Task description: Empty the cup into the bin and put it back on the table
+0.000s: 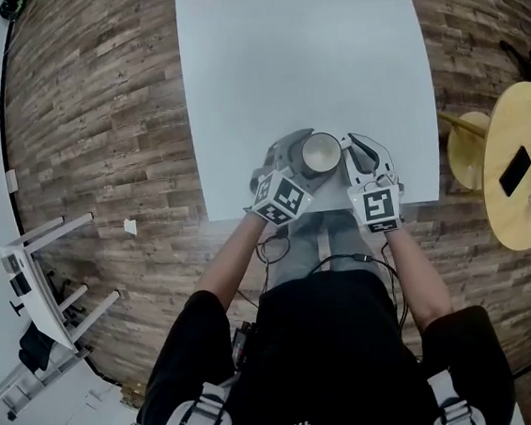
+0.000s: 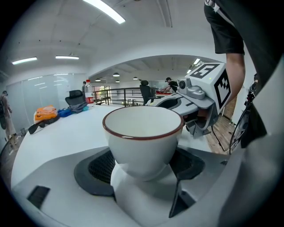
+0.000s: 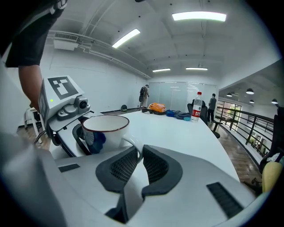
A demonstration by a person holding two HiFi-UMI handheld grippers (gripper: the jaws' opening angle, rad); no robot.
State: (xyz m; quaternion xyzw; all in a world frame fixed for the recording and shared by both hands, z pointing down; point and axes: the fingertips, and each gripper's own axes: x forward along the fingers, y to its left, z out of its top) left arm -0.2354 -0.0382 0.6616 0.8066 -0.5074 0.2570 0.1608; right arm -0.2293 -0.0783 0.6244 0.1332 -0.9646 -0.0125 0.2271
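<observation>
Care seemed needed, since the smooth white cup [image 1: 320, 154] at the near edge of the table [image 1: 306, 61] could break: the left gripper [image 1: 288, 153] hugged its body and the right gripper [image 1: 358, 155] pinched its handle [image 3: 128, 142].

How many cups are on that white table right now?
1. The cup sits at the table's near edge, its body between the left gripper's jaws and its handle pinched by the right gripper. I see no other, though the far end is cut off.
</observation>
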